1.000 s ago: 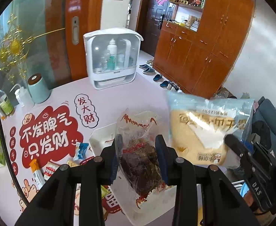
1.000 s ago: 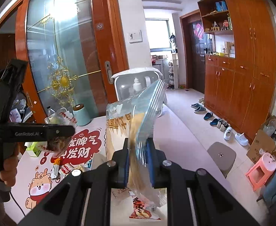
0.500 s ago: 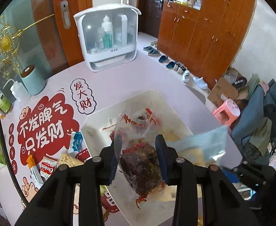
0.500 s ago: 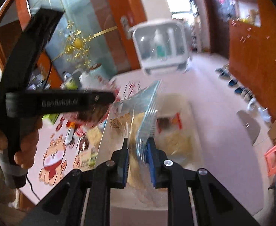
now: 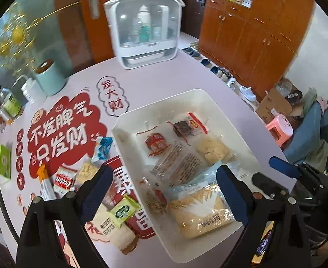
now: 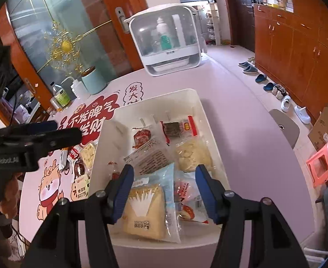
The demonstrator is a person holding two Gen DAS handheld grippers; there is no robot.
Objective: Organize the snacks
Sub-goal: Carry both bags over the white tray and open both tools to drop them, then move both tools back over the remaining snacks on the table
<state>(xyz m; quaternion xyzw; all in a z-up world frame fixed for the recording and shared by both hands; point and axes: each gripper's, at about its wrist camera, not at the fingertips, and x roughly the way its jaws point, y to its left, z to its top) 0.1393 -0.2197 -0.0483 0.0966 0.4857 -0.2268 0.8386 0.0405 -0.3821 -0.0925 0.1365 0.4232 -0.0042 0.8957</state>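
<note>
The round pink bench (image 5: 164, 78) carried everything, and a large red printed design (image 5: 58, 134) with white characters covered its left part. At the far edge of the bench stood a white cabinet with a clear front (image 5: 144, 30), with bottles inside it, and a mint green canister (image 5: 49, 79) stood to the left of it. Near the front edge lay the white plastic bin (image 5: 210, 95), and the snacks were inside it. The biggest packet, a clear bag of yellow cake (image 6: 144, 214), lay flat in the near part of the bin, just beside a packet with red print (image 6: 189, 201). Farther in the bin lay a clear packet with printed text (image 6: 150, 154), a packet of pale biscuits (image 6: 191, 154), a red-brown snack (image 6: 141, 137) and a dark snack with a red edge (image 6: 178, 128). More small packets were on the bench to the left of the bin, among them a green square packet (image 5: 124, 210), a blue and white wrapper (image 5: 103, 148) and an orange stick packet (image 5: 44, 178). The left hand-held gripper (image 5: 164, 192) hung above the near left side of the bin with its jaws spread wide and nothing between them. The right hand-held gripper (image 6: 164, 192) hung above the cake bag, also spread and holding nothing.
</note>
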